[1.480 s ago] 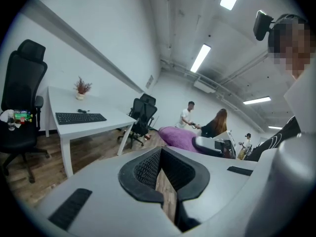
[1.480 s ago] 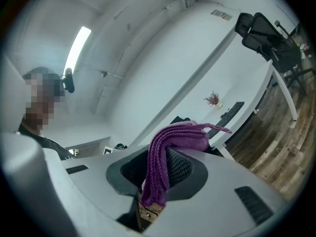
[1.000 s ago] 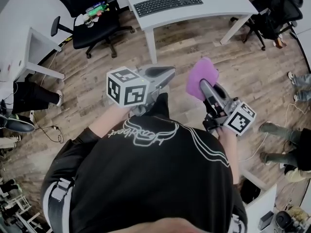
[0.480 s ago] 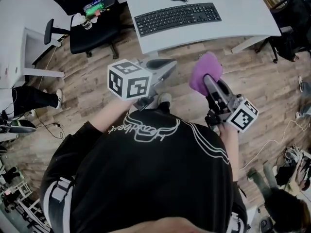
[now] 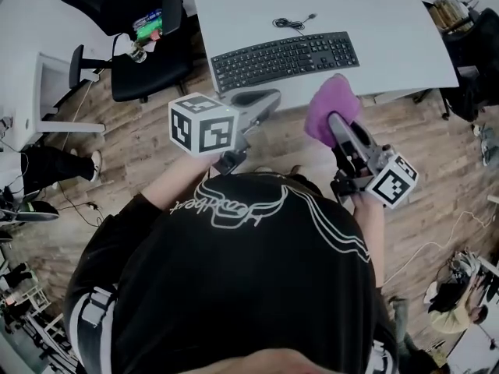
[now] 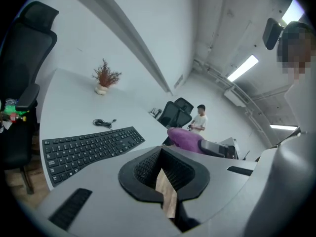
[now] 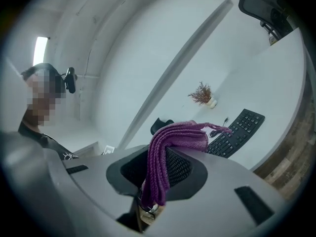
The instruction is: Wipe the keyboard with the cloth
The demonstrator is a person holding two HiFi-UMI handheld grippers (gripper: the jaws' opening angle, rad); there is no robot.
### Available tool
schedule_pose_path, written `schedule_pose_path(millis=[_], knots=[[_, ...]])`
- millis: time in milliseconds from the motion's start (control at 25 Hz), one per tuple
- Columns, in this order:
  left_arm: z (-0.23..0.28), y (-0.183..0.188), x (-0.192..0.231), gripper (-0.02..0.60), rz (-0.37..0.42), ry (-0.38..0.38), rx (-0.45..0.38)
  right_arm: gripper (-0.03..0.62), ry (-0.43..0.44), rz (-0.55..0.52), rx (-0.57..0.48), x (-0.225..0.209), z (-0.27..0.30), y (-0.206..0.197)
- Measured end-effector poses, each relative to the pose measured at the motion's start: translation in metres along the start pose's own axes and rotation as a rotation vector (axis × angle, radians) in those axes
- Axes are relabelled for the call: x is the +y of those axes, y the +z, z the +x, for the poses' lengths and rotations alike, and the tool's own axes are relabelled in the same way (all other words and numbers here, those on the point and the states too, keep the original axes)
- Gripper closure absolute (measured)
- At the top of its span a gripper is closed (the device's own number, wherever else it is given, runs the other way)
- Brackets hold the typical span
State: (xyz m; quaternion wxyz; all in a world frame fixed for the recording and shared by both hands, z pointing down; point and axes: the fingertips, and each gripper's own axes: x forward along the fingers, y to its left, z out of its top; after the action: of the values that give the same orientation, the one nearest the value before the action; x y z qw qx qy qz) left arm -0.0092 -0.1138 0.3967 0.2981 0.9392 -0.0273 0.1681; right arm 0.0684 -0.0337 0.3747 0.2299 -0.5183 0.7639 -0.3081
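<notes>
closer to desk (image 5: 366, 6) than a second ago — keyboard (image 5: 284, 57) now just ahead, not yet wiped. right gripper (image 5: 337, 125) pinching purple cloth (image 5: 331, 104) near keyboard's right end; left gripper (image 5: 269, 98) pressed together, empty.

What you cannot see well
In the head view, the purple cloth (image 5: 331, 106) covers the tips of the right gripper (image 5: 337, 127). The white desk (image 5: 374, 22) and the black chair (image 5: 117, 6) run off the top edge. The letters on the keyboard (image 5: 284, 57) are too small to read. A person (image 6: 199, 118) far off in the left gripper view is tiny.
</notes>
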Motion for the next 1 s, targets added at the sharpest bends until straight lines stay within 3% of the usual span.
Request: schedule_pose_path(millis=[240, 520, 720, 1000], knots=[[0.031, 0.026, 0.020, 0.577, -0.035, 0.079, -0.038, 0.546, 0.056, 0.016, 0.060, -0.042, 0.018, 0.036], [0.073, 0.042, 0.053, 0.577, -0.150, 0.198, -0.076, 0.546, 0.163, 0.034, 0.205, -0.091, 0.053, 0.074], [0.095, 0.047, 0.073, 0.577, -0.170, 0.260, -0.101, 0.546, 0.221, 0.032, 0.294, -0.118, 0.075, 0.080], [0.089, 0.046, 0.096, 0.577, -0.230, 0.361, -0.157, 0.546, 0.307, -0.016, 0.443, -0.129, 0.113, 0.067]])
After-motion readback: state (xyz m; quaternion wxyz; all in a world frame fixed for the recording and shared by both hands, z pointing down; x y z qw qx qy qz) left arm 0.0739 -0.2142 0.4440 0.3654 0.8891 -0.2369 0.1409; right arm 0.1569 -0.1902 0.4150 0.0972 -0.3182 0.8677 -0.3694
